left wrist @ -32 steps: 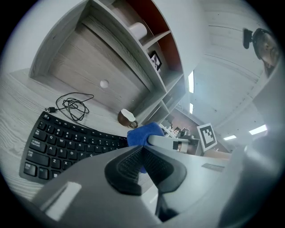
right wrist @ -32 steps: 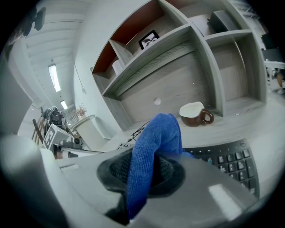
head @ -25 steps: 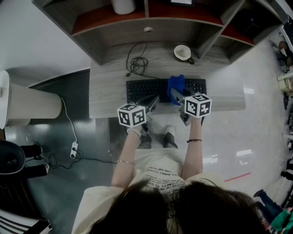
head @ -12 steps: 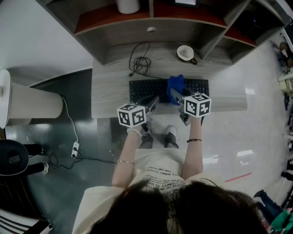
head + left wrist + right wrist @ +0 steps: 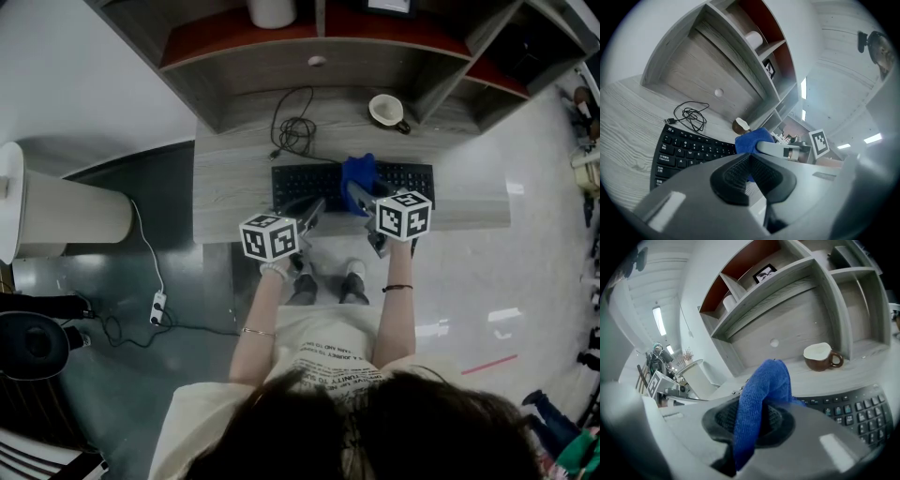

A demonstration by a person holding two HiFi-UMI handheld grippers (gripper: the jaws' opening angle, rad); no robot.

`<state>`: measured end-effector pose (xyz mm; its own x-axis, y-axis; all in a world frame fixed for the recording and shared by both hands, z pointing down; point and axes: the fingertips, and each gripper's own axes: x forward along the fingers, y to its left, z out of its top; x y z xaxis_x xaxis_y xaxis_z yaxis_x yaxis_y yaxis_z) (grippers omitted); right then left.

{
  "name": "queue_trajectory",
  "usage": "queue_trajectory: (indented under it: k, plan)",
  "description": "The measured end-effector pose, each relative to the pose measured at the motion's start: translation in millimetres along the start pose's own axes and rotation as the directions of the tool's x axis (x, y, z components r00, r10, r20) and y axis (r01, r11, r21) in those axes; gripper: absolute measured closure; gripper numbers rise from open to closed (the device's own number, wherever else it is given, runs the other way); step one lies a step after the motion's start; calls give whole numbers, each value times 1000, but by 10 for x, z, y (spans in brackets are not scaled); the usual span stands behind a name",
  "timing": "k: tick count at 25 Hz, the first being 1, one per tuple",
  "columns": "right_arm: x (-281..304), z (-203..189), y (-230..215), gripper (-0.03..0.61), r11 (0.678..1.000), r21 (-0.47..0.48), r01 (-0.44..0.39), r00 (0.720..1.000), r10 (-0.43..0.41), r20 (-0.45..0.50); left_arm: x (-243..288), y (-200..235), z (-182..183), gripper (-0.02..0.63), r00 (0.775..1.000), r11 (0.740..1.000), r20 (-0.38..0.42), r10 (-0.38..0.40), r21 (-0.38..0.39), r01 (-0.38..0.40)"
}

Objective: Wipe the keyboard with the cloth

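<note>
A black keyboard (image 5: 309,183) lies across the grey wooden desk (image 5: 234,187). A blue cloth (image 5: 359,171) is bunched on its right-middle keys, and my right gripper (image 5: 357,194) is shut on it from the near side. In the right gripper view the cloth (image 5: 761,390) stands up out of the closed jaws, with the keyboard (image 5: 853,408) just behind. My left gripper (image 5: 314,210) hovers over the keyboard's front edge, left of the cloth, shut with nothing in it. In the left gripper view the keyboard (image 5: 684,150) and the cloth (image 5: 752,140) lie ahead.
A brown mug (image 5: 386,110) and a coiled black cable (image 5: 292,127) sit behind the keyboard, under the shelf unit (image 5: 309,47). A white roll (image 5: 272,11) stands on a shelf. A round white stand (image 5: 56,211) and a power strip (image 5: 157,305) are to the left on the floor.
The head view has shifted, so the desk sits further right in frame. The right gripper with the cloth is slightly further left along the keyboard. The left gripper stays shut.
</note>
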<state>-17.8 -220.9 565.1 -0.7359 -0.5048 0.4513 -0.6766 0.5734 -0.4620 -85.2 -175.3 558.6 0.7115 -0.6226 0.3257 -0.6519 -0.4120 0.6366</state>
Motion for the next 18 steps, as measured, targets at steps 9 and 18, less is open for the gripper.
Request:
queue_trajectory:
  k: [9, 18]
  plan:
    - [109, -9, 96, 520, 1000, -2, -5, 1000, 5, -2, -96, 100, 12, 612, 1000, 1000, 1, 4, -5, -4]
    - [227, -7, 226, 520, 1000, -9, -23, 1000, 23, -9, -193, 184, 34, 612, 1000, 1000, 3, 10, -9, -10]
